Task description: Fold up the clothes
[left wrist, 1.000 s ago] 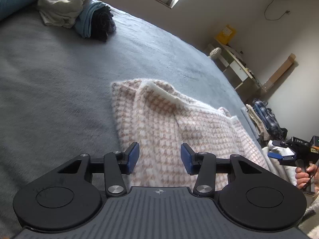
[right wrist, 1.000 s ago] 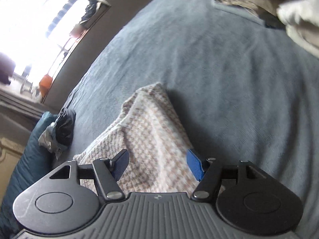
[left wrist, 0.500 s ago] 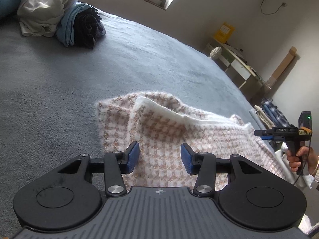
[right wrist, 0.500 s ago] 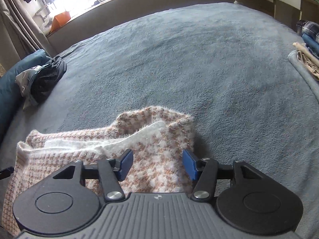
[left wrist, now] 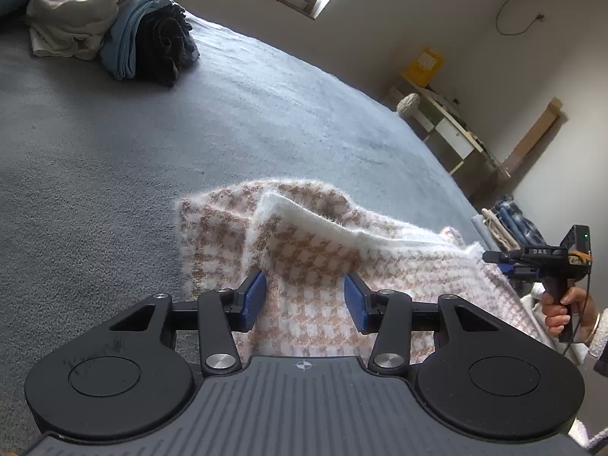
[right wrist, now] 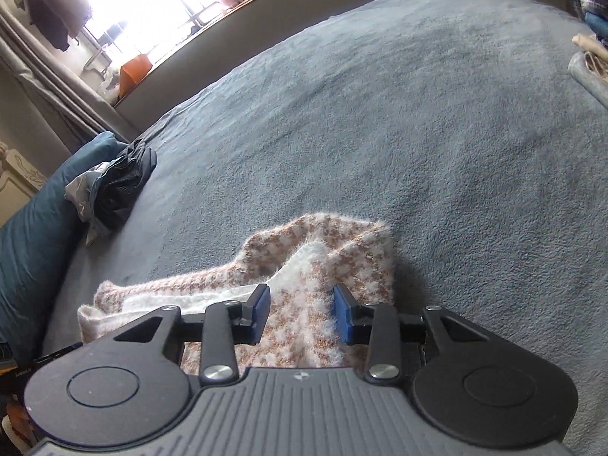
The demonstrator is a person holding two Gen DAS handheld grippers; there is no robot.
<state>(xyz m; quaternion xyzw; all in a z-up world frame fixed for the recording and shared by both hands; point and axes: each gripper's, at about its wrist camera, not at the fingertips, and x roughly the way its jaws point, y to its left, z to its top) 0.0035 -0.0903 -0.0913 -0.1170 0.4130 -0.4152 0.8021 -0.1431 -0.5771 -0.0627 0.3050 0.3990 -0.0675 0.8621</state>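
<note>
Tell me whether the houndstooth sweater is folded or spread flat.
Partly folded: the houndstooth sweater lies in overlapping layers, its white inner side turned up, on the grey blanket.

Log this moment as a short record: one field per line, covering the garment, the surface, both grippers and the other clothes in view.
garment: pink-and-white houndstooth knit, partly folded, one white-edged flap raised
surface: grey-blue bed cover
left gripper: open, fingers either side of a fold of the knit, not closed on it
right gripper: open, over the knit's far corner
other clothes: pile of white, blue and dark items at the far corner of the bed
person: a hand holds the right gripper's handle
</note>
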